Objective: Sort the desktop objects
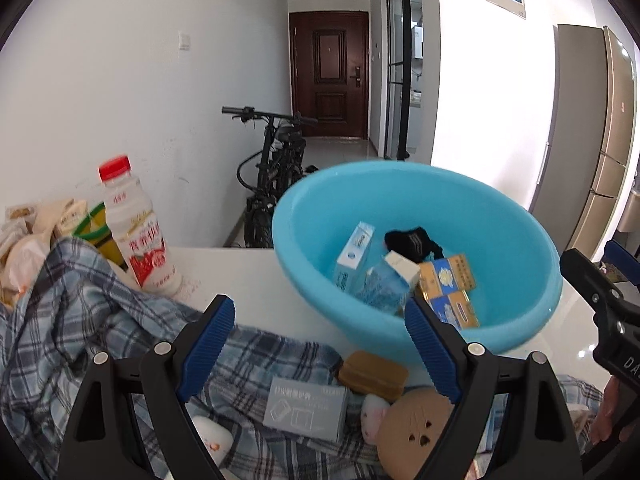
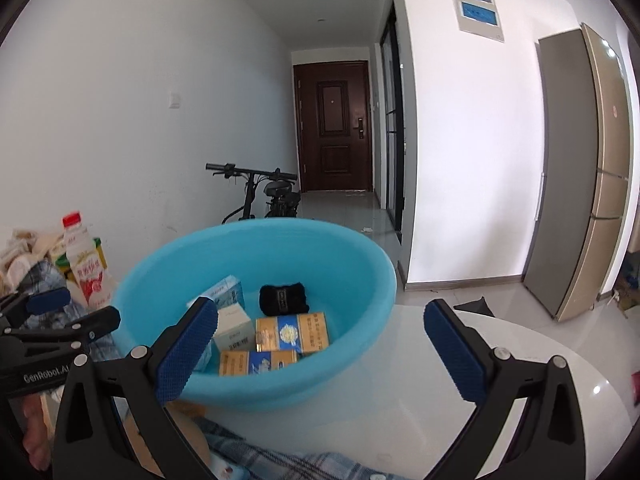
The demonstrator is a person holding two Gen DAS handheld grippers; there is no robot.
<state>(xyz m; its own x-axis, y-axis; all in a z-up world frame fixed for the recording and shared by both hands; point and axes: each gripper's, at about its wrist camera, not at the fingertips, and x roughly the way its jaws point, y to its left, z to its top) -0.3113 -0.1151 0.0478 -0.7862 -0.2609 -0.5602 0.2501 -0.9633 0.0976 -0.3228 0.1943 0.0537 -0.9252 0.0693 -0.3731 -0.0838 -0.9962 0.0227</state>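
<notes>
Both pairs of fingers (image 1: 219, 320) stood wide apart and empty: left gripper (image 1: 320, 344) above the grey box (image 1: 306, 408) on the plaid cloth (image 1: 80, 320), right gripper (image 2: 320, 344) before the blue basin (image 2: 256, 280). Cloth folds could snag a closing finger; the milk bottle (image 1: 136, 232) on the counter (image 1: 248, 280) might topple.

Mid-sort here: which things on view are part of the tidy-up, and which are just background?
Job:
blue basin, holding boxes and a black pouch
grey box
brown case
round wooden piece
milk bottle
plaid cloth

Background:
bicycle
brown door
fridge
</notes>
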